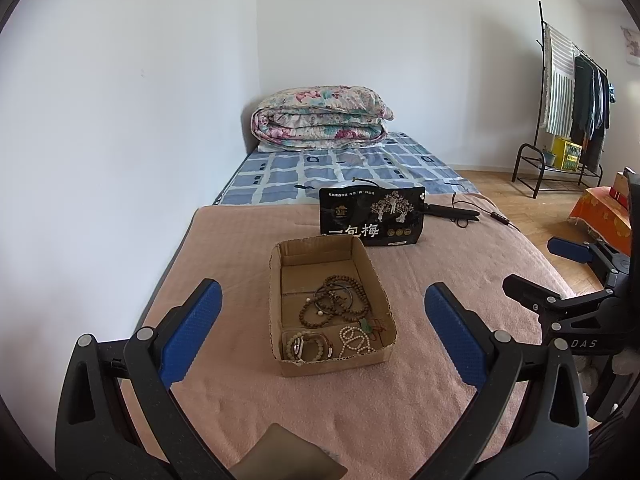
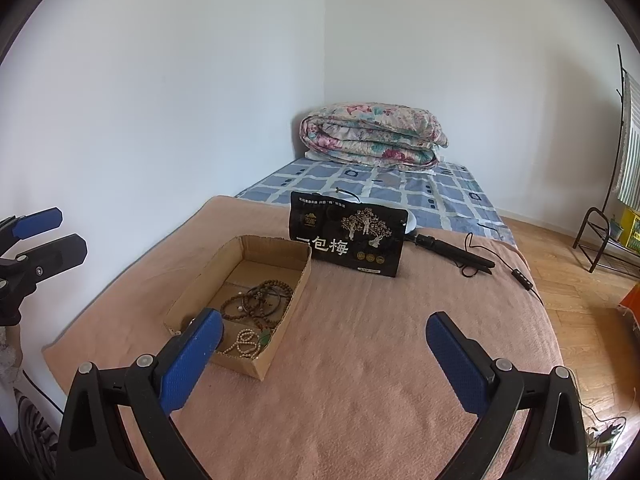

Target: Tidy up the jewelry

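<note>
Item: cardboard tray (image 1: 280, 276), shallow, open-topped, lying flat on the pink blanket (image 1: 360, 408) that covers the near part of the bed. It sits straight ahead of my left tongs and to the left of my right tongs.

Contents, far to near:
- dark brown bead strands (image 1: 344, 294), several loops tangled together with thin dark bangles, in the middle of the tray.
- cream bead strand (image 1: 354, 340) with a small green piece, in the near right corner.
- pale bead bracelet with a watch (image 1: 306, 346), in the near left corner.

The far third of the tray shows bare cardboard.

Just behind the tray: black snack pouch (image 1: 372, 216) with white lettering and a tree design, propped upright, apart from the tray's far rim. Behind the pouch: a white round object, mostly hidden. To its right: black folded stand (image 2: 456, 252) lying on the blanket, with a thin black cable (image 2: 520, 276) running off toward the bed edge.

Further back: blue checked sheet (image 1: 340, 172), then a folded floral quilt (image 1: 320, 118) in the wall corner.

Right of the bed: wood floor, a clothes rack (image 1: 576, 92) hung with garments.

My left tongs (image 1: 324, 332): spread wide, holding nothing, hovering over the blanket with the tray between the blue pads.
My right tongs (image 2: 324, 356): spread wide, holding nothing, left pad overlapping the tray's near corner in view.
</note>
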